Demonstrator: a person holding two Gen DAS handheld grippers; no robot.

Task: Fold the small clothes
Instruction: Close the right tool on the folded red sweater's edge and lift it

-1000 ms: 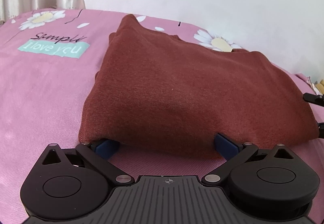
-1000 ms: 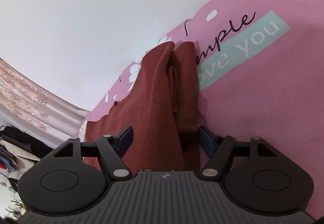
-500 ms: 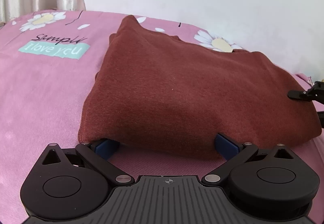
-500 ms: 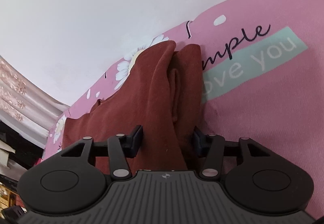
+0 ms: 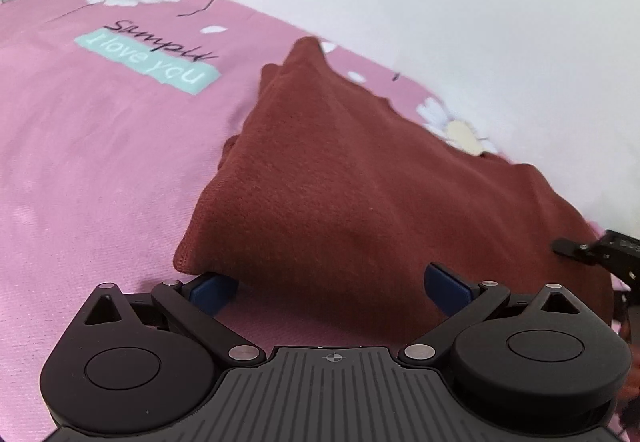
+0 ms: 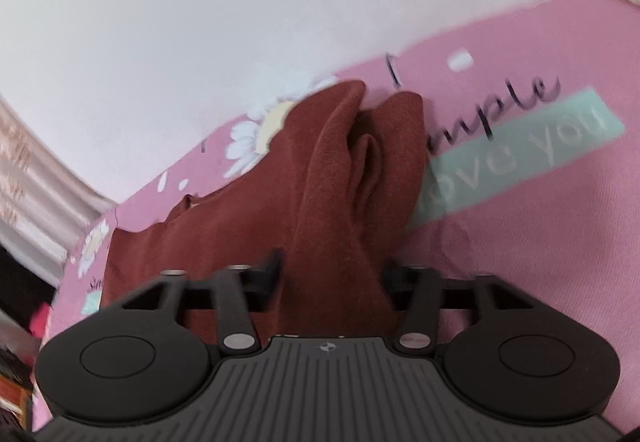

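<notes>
My left hand-held gripper (image 5: 332, 284) stands released at the folded brown garment (image 5: 360, 182) on the pink bedsheet (image 5: 80, 162); my right hand-held gripper (image 6: 332, 270) straddles its soft, thick, light layered edge, grip uncertain.

The right gripper (image 6: 332, 274) straddles the folded brown garment (image 6: 328, 194) on pink bedding (image 6: 540, 242).

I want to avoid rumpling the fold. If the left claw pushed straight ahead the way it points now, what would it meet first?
Most likely the folded brown garment: its near edge lies right between the left claw fingers, draped over the blue pads. Behind it lies the pink sheet.
</notes>
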